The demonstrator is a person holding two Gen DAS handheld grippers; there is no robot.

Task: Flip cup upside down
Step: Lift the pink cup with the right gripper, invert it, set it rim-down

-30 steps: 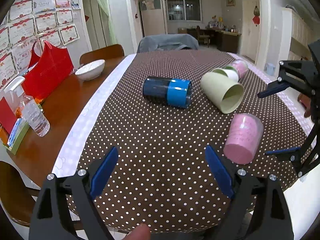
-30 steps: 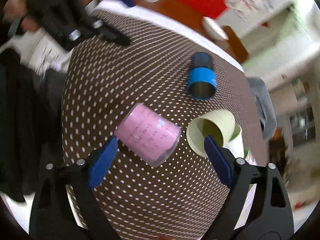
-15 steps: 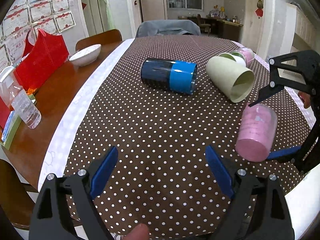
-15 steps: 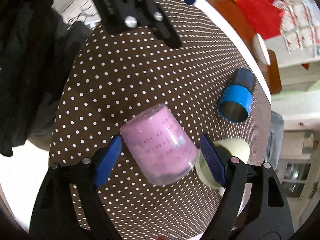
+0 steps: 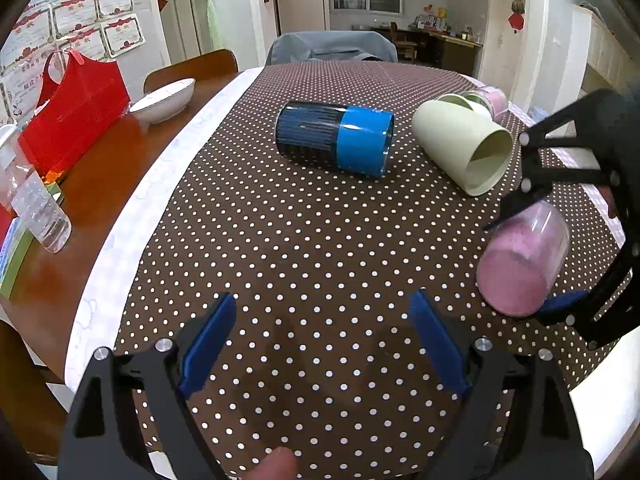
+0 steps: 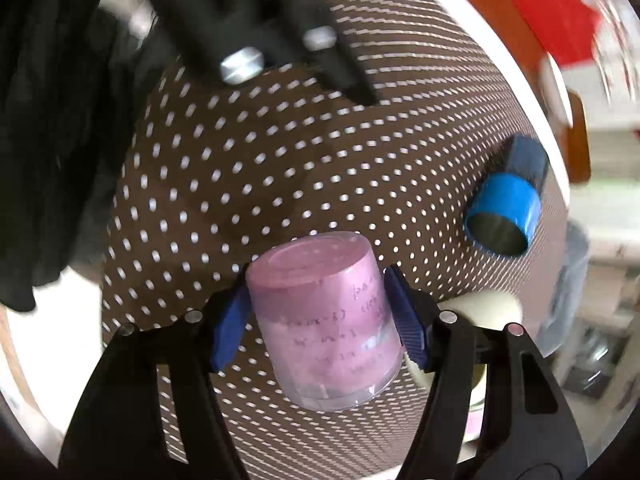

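Observation:
A translucent pink cup (image 6: 324,320) sits between the blue pads of my right gripper (image 6: 320,320), which is shut on its sides. The cup's base faces the camera and it hangs tilted just above the dotted tablecloth. In the left wrist view the same pink cup (image 5: 524,260) shows at the right with the right gripper (image 5: 528,264) around it. My left gripper (image 5: 324,340) is open and empty over the cloth at the near edge.
A blue-banded dark cup (image 5: 336,140) and a pale green cup (image 5: 460,148) lie on their sides mid-table, with another pink cup (image 5: 492,98) behind. A white bowl (image 5: 164,100), red bag (image 5: 76,108) and plastic bottle (image 5: 36,208) stand on the bare wood at left.
My right gripper has closed on the pink cup and lifted it off the cloth, turning it base toward the camera. My left gripper has stayed open and shifted a little forward.

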